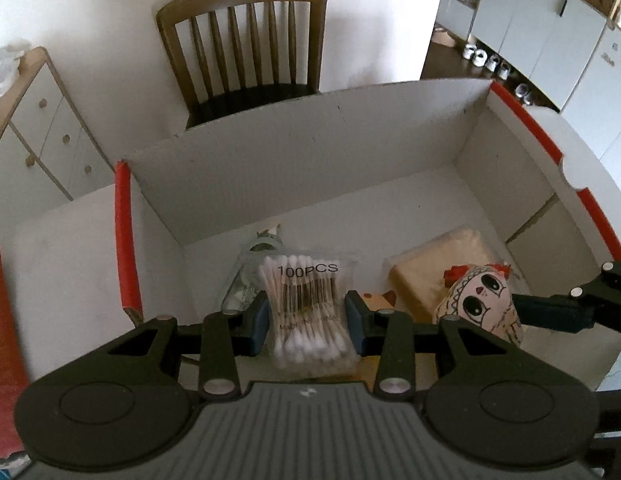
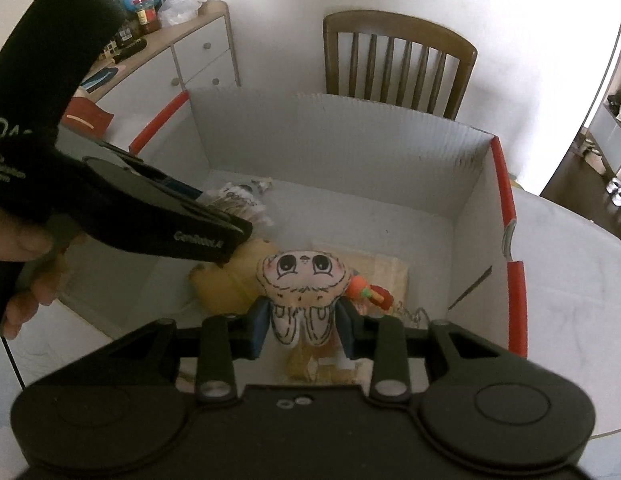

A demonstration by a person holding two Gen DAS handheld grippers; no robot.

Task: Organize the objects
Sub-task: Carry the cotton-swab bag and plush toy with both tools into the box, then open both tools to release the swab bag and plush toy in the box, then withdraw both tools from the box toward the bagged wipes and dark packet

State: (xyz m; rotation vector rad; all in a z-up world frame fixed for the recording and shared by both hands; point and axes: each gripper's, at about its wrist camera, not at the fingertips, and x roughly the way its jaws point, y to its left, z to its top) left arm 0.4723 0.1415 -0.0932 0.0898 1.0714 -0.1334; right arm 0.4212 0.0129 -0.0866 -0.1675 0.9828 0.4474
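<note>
Holding: the left gripper (image 1: 306,322) clasped a cotton swab packet (image 1: 308,312) over the white box (image 1: 310,152).
Right gripper (image 2: 302,324): clenched on a plush doll (image 2: 304,288), also above the box floor.
Below: a tan pouch (image 1: 442,264) lay inside the box.
Risk: the slick packet could slip; the two grippers, working close, might collide.

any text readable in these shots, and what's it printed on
"100PCS": on the cotton swab pack clamped in the left gripper, above its barcode.
A line below the barcode: too blurred to read.
Brand print on the left gripper body in the right wrist view: blurred.
The plush doll in the right gripper: no text.
</note>
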